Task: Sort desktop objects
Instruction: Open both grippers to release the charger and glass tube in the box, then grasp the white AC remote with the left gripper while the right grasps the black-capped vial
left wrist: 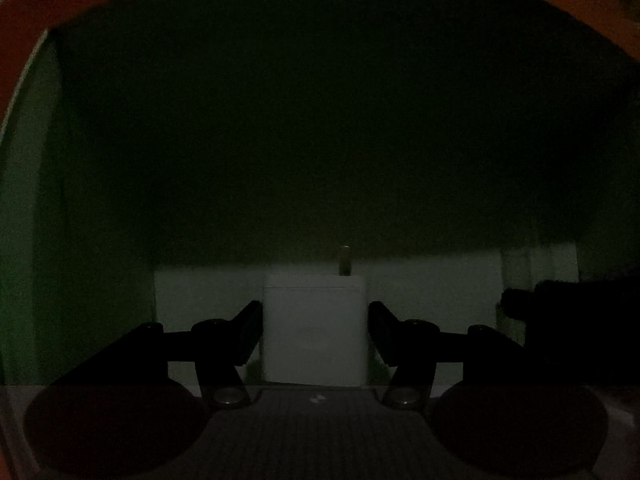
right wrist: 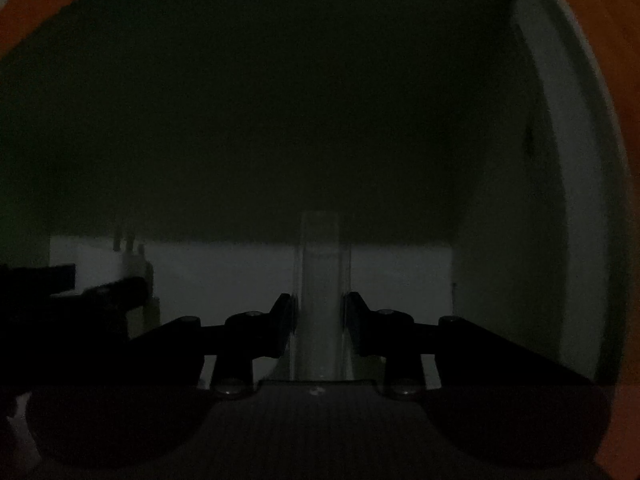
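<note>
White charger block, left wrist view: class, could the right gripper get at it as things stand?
Probably not: the right gripper has its jaws shut on a clear tube, and the left gripper already clamps the white charger block.

Super dark in both views, we can barely make anything out. Most of each frame is a big dim wall (left wrist: 320, 120) that looks blackish green. Low down, around 6 o'clock, there's a paler grey floor (left wrist: 432, 288) band, also in the right wrist view (right wrist: 224, 272). In the left wrist view, a lighter side panel (left wrist: 28, 200) runs up at 9 o'clock; the right wrist view has a matching pale one (right wrist: 576, 200) at 3 o'clock. Orange wood (left wrist: 24, 12) curves across the top corners at 10 and 2 o'clock. We can't tell where the light comes from.
</note>
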